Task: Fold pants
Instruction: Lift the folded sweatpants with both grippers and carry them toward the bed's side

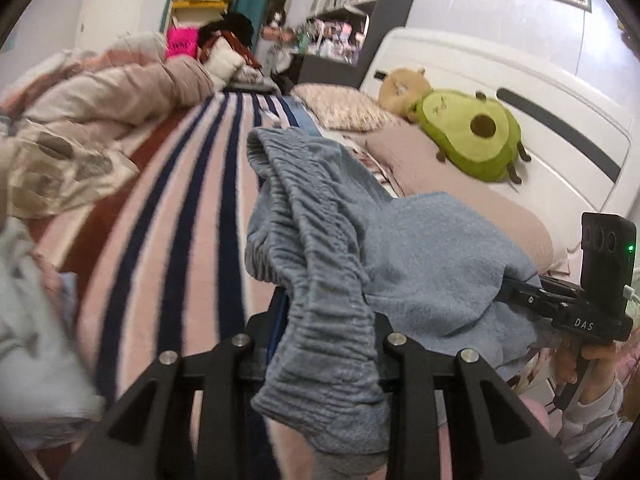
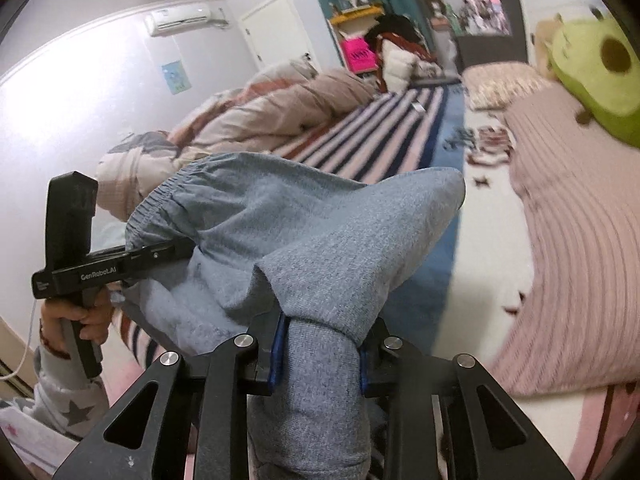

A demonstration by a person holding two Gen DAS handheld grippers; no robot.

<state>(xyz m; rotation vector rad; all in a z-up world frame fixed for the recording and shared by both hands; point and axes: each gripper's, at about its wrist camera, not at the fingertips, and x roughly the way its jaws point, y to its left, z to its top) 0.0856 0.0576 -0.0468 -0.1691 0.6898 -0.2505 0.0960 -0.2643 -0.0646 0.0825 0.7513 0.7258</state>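
Striped blanket (image 1: 172, 216) ahead of left tongs (image 1: 324, 344): open lane toward far end of bed. Left of lane: bunched quilt (image 1: 92, 120). Right of lane: pillow (image 1: 460, 200), avocado plush (image 1: 472, 136), headboard (image 1: 520, 92). Pants (image 1: 340, 240) hang between both tongs, block centre. Right tongs (image 2: 320, 352): free strip of sheet (image 2: 492, 240) between pants and pillow.

Both views: even, diffuse indoor light, moderately bright, source not visible. Walls wash out pale at upper left of the right wrist view and upper right of the left wrist view. Shadows soft and weak. Strong fisheye bending; black vignette at all corners. Motion blur on striped blanket (image 1: 192, 208) at left and lower left, and on pink cover (image 2: 568, 280) at right. Grey pants (image 1: 320, 280) at centre reasonably sharp. Background shelves soft.
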